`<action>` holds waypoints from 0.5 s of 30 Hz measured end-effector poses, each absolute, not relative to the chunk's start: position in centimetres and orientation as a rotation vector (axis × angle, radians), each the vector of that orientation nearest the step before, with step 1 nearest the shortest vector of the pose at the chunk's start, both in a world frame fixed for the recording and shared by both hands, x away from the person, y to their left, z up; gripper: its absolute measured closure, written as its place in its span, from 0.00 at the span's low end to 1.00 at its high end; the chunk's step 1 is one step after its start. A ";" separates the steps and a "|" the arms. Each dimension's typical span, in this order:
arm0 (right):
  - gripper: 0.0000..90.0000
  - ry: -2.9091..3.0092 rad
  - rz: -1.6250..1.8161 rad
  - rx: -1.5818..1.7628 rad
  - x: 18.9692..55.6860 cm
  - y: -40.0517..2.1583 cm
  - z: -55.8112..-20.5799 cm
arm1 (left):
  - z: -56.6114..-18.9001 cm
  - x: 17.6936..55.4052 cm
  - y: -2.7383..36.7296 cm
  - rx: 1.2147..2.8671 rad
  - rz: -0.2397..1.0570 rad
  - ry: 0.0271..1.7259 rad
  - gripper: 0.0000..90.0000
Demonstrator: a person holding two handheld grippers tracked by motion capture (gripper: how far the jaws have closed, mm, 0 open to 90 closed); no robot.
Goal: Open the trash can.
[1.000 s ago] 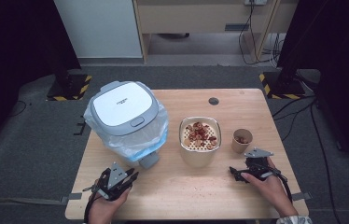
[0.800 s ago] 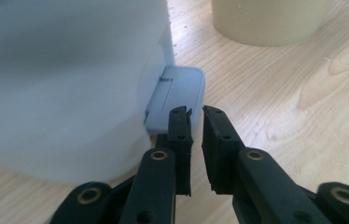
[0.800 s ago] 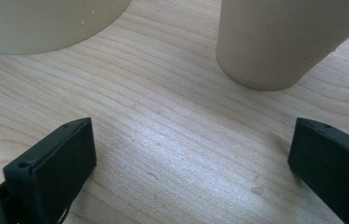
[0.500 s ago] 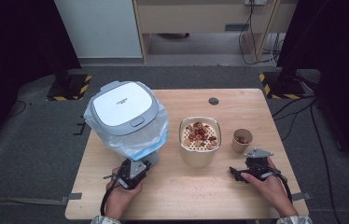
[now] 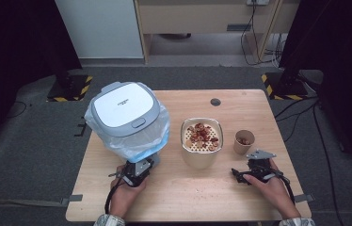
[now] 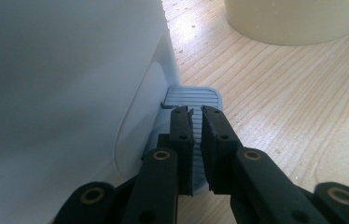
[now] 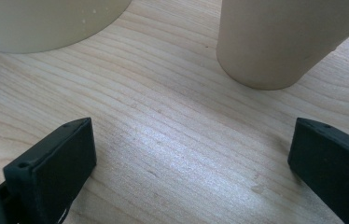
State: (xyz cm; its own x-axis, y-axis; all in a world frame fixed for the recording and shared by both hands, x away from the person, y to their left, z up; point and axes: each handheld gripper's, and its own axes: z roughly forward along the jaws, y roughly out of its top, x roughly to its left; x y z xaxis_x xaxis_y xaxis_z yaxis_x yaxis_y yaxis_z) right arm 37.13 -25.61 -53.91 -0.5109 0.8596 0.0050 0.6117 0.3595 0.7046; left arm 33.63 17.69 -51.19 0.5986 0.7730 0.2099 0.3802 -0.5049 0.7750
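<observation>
High view: left gripper at bin base; right gripper resting apart, below cup.

Left gripper view: jaws nearly closed, empty, directly over grey pedal, pedal extending straight ahead.

Right gripper view: jaws spread wide, empty.

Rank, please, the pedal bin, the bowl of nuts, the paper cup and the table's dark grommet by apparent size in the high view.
1. pedal bin
2. bowl of nuts
3. paper cup
4. dark grommet
</observation>
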 end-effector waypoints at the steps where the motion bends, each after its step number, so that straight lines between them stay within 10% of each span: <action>1: 0.02 2.261 0.936 1.290 37.1 -25.6 -53.9 | -51.2 33.6 17.7 2.130 0.729 0.903 0.91; 15: 0.02 2.262 0.936 1.290 37.1 -25.6 -53.9 | -51.8 33.5 17.3 2.147 0.738 0.917 0.97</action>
